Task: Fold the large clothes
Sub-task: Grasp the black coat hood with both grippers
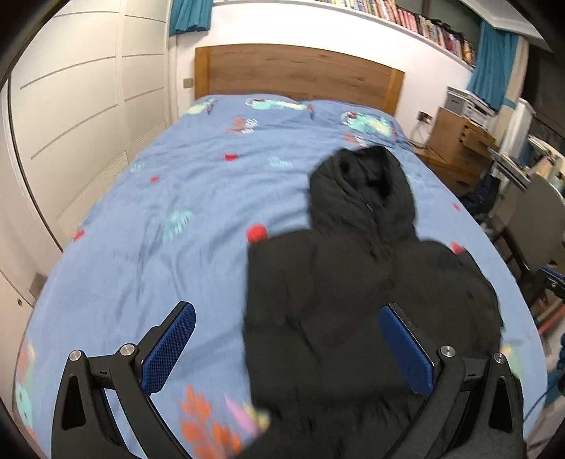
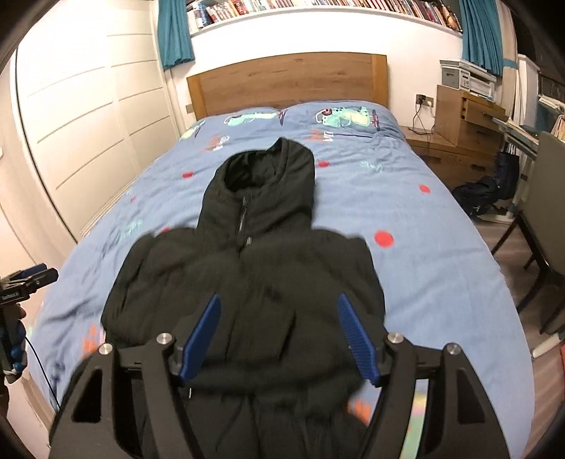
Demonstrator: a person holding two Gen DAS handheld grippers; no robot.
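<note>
While the black jacket (image 2: pixel 247 282) lies flat on the blue bedspread (image 1: pixel 159 212), hood toward the headboard (image 2: pixel 286 81), I see my left gripper (image 1: pixel 286 349) and right gripper (image 2: pixel 279 339) spread apart, gripping nothing.

You can't see the black hooded jacket (image 2: pixel 247 282) hem: the right wrist picture's bottom edge cuts it off. Motion blur smears its outline, and the bookshelf (image 2: pixel 317 7) titles are unreadable.
</note>
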